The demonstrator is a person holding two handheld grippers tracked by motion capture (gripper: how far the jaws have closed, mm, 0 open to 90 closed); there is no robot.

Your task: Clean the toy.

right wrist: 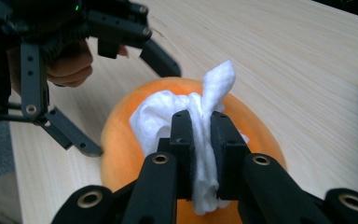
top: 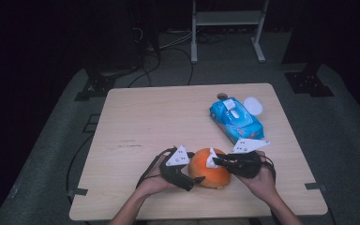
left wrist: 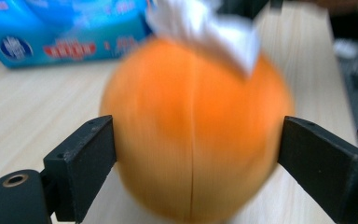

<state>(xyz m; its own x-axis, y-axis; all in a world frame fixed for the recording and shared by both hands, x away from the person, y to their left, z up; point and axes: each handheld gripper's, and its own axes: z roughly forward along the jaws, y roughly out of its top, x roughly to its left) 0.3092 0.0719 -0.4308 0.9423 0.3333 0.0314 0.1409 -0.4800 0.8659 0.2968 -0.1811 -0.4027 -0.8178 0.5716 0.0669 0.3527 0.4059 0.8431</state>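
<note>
Below, in the lower half of the high view, the wooden counter (top: 145, 117) carries everything. On its upper right part lies a blue wipes pack (top: 236, 119), with a small white lid (top: 253, 105) just beside it. Near the lower middle of the frame sits the orange ball (top: 209, 168). The left gripper (top: 190, 180) stands around the ball with its jaws wide; in the left gripper view both pads are at the sides of the ball, but I cannot tell if they press it. The right gripper (top: 214, 161) is closed tightly on a white tissue (right wrist: 200, 135), which rests on top of the ball.
</note>
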